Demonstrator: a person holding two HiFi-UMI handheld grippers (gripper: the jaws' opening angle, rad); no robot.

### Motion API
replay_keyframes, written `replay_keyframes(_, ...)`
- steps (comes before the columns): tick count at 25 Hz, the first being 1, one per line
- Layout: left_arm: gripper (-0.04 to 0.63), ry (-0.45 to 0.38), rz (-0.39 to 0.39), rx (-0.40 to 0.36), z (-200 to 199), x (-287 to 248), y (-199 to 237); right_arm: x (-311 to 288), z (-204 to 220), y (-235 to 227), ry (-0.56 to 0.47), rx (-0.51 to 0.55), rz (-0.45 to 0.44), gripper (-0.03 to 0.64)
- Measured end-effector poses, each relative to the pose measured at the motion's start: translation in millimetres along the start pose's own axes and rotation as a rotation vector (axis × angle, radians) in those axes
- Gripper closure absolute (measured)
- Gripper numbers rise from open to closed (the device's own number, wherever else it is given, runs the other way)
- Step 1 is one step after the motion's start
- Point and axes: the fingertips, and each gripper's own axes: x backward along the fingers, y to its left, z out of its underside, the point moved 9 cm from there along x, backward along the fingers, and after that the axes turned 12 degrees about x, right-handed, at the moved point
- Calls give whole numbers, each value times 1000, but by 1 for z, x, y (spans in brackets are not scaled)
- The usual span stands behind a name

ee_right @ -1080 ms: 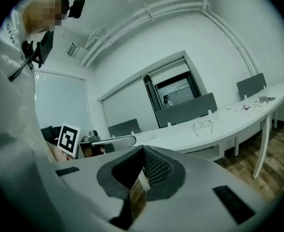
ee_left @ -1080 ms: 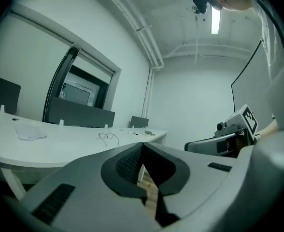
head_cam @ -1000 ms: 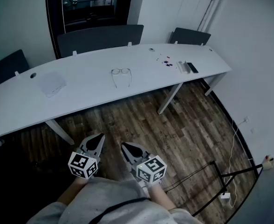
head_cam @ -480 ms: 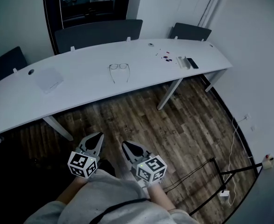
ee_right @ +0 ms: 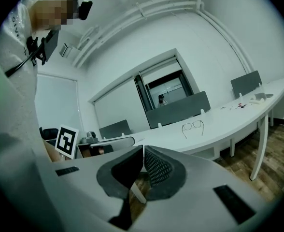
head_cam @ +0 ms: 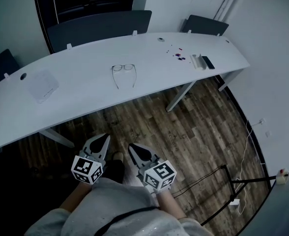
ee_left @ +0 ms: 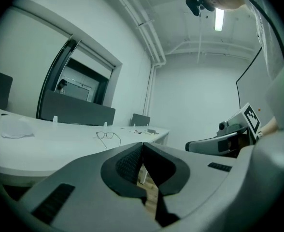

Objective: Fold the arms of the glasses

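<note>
A pair of thin-framed glasses (head_cam: pixel 123 73) lies on the long white table (head_cam: pixel 85 97) with both arms spread open toward me. They also show small in the left gripper view as the glasses (ee_left: pixel 107 137) and in the right gripper view as the glasses (ee_right: pixel 193 126). My left gripper (head_cam: pixel 104 137) and right gripper (head_cam: pixel 132 147) hang side by side over the wooden floor, well short of the table. Both are shut with nothing between the jaws.
A white cloth (head_cam: pixel 40 86) lies at the table's left. A phone and stand (head_cam: pixel 202 62) and small purple bits (head_cam: pixel 178 55) sit at its right end. Dark chairs (head_cam: pixel 98 28) stand behind the table. Cables and a black stand (head_cam: pixel 233 181) are on the floor at right.
The view has closed in on the table: the glasses and tabletop sit a bit nearer and lower in the head view. Both grippers stay shut, side by side.
</note>
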Motion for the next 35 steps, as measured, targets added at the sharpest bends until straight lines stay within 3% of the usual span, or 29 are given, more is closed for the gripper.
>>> replay_keyframes(17, 580, 49, 13, 20, -74, -188, 154, -178, -37, -180, 53, -30, 6, 597)
replay_keyframes(29, 580, 124, -17, 53, -71, -235, 206, -209, -31, -235, 115, -50, 59, 597)
replay_keyframes(32, 580, 143, -3, 61, -67, -240, 211, -217, -32, -248, 139, -12, 57, 597)
replay_keyframes(35, 578, 161, 45, 64, -64, -250, 215, -230, -32, -267, 188, 91, 63, 597)
